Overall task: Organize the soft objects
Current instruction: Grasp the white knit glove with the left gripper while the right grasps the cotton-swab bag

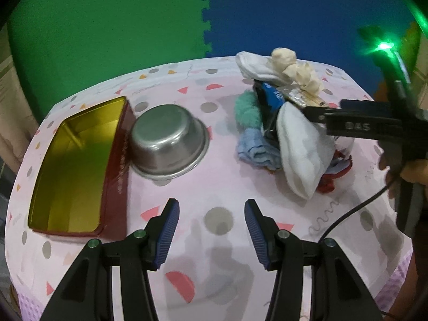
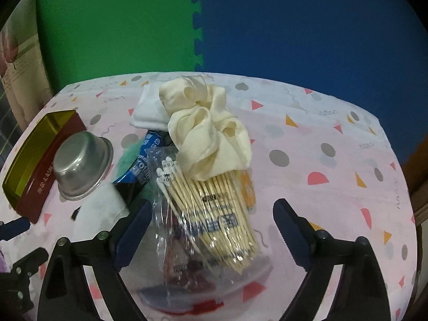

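A pile of soft things lies at the table's right: a white sock (image 1: 302,147), a cream scrunchie (image 1: 294,72) (image 2: 208,131), teal (image 1: 247,109) and light blue (image 1: 254,147) cloths, another white sock (image 1: 254,65). A clear bag of cotton swabs (image 2: 211,214) lies on top of the pile. My right gripper (image 2: 211,227) is open, its fingers on either side of the swab bag, above the pile. It shows in the left wrist view (image 1: 321,109). My left gripper (image 1: 211,230) is open and empty over bare tablecloth.
An open red tin with gold inside (image 1: 77,165) (image 2: 37,157) sits at the left. An upturned steel bowl (image 1: 167,141) (image 2: 80,164) stands beside it. A dark blue packet (image 1: 270,101) lies in the pile. Green and blue foam mats lie beyond the table.
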### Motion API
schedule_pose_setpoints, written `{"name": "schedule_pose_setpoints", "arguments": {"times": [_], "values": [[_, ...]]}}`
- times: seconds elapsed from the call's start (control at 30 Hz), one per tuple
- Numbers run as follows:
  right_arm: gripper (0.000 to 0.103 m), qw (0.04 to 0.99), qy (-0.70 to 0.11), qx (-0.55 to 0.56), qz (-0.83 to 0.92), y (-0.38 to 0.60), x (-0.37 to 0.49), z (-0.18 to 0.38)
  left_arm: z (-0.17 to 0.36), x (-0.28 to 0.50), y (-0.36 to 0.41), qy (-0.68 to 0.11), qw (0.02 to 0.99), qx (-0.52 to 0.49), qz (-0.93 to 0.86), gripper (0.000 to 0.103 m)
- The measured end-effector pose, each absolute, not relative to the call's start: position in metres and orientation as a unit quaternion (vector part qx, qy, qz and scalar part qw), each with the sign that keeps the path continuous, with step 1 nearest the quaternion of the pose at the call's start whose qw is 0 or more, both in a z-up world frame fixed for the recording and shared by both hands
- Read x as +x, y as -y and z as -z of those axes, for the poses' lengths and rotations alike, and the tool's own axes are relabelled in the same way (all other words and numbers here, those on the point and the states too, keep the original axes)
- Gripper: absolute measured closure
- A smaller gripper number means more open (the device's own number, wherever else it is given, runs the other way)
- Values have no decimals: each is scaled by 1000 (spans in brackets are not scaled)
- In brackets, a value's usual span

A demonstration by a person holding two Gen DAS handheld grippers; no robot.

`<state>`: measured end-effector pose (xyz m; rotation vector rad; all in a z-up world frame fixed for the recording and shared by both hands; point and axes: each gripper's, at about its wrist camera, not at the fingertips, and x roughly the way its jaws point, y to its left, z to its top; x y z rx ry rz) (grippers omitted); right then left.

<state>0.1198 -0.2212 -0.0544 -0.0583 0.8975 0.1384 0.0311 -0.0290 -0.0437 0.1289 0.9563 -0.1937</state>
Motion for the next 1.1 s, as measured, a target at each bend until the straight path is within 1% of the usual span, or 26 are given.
{"name": "schedule_pose_setpoints", "arguments": {"times": [0.03,0.1,0.17,0.23,0.33,0.47,0.57,0.77,1.1], "values": [[29,897,-435,-27,-67,222,123,56,44,33,32,-460,880,63,100,51],[42,895,-440,-17,-74,223,126,61,44,36,37,-461,878,63,115,51],[45,893,-443,-7,-77,225,126,65,46,39,41,-462,875,60,129,51],[54,896,-438,-4,-77,226,123,67,46,42,44,-464,873,54,144,51],[63,897,-434,7,-78,228,116,67,47,44,48,-467,868,44,163,51],[69,904,-421,11,-71,231,102,64,48,45,56,-462,867,48,181,51],[72,910,-409,23,-63,236,91,58,49,44,60,-459,865,49,199,51],[72,915,-397,57,-42,250,69,43,50,47,67,-454,858,48,238,51],[72,912,-400,85,-35,256,44,44,53,67,81,-451,855,44,251,51]]}}
